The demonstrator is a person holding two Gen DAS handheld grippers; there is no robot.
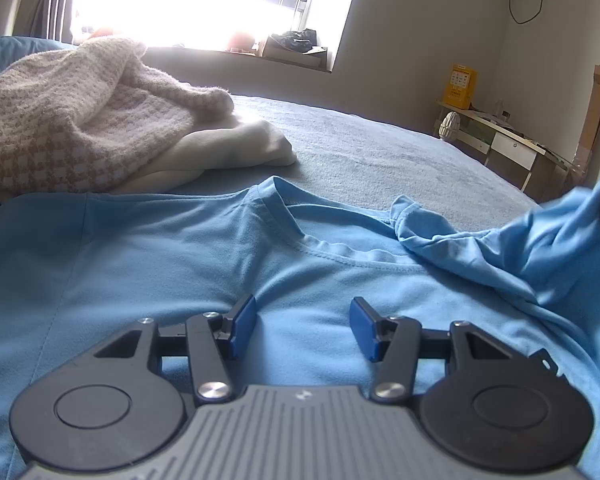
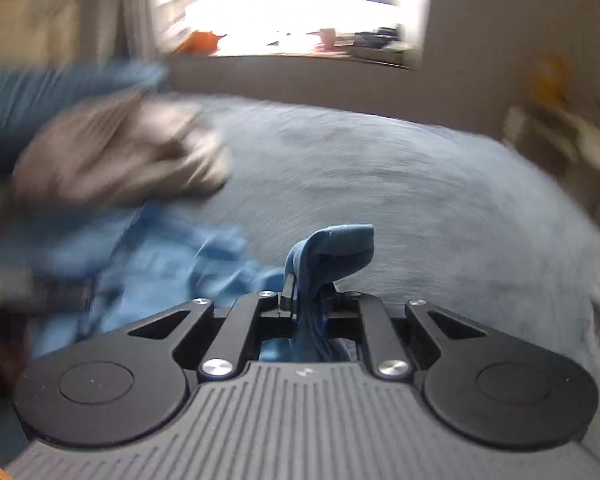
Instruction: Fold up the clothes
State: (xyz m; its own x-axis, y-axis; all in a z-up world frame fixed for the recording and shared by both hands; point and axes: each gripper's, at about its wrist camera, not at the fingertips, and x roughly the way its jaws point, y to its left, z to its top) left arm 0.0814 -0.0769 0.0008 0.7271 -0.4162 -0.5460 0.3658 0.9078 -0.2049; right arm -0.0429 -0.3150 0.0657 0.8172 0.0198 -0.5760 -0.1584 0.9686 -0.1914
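Note:
A light blue T-shirt (image 1: 148, 264) lies spread on the bed, its neckline (image 1: 300, 236) toward the far side. My left gripper (image 1: 303, 326) hovers just over the chest area, open, with nothing between its blue pads. The shirt's right side is lifted and bunched (image 1: 540, 248). In the blurred right wrist view, my right gripper (image 2: 309, 300) is shut on a fold of the blue T-shirt (image 2: 332, 248), which sticks up past the fingers. The rest of the shirt (image 2: 160, 264) trails down to the left.
A pile of beige checked knitwear (image 1: 68, 128) and cream cloth (image 1: 236, 152) lies at the far left on the grey-blue bed (image 1: 380, 148). A desk with a yellow box (image 1: 460, 88) stands by the right wall. A bright window is behind.

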